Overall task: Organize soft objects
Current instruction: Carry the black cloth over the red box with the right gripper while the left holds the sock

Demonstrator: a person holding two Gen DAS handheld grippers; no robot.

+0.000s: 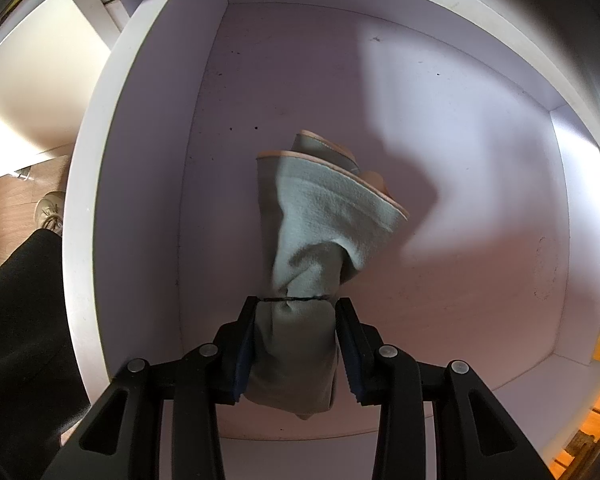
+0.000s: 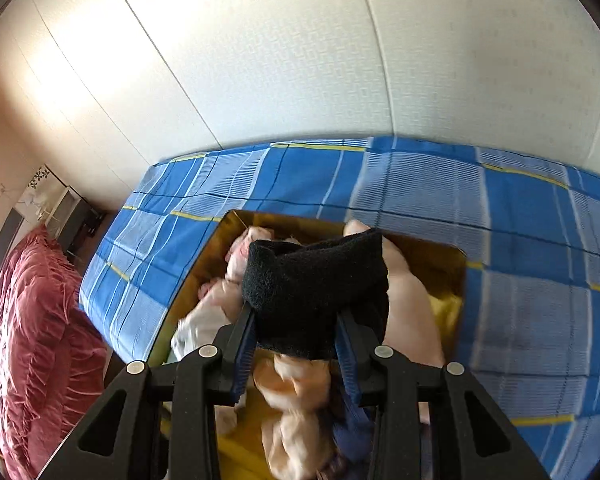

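Grey-green sock (image 1: 300, 264) pinched in left tool (image 1: 296, 304), over white drawer (image 1: 120, 184) | right tool (image 2: 296, 316) clamps black sock (image 2: 316, 292), above yellow box (image 2: 440, 264)

Your left hand-held gripper (image 1: 296, 334) covers the lower part of the grey-green cloth (image 1: 320, 220), so you cannot see how its squeezed end is folded; one peach-trimmed layer hides the one behind it. The white compartment (image 1: 132, 160) is cut off at the bottom edge. In the right wrist view, the black sock (image 2: 316, 296) blocks much of the yellow box (image 2: 432, 268), and the pale clothes (image 2: 296, 412) below it are too blurred to tell apart. The red quilt (image 2: 36, 344) runs off the left edge.
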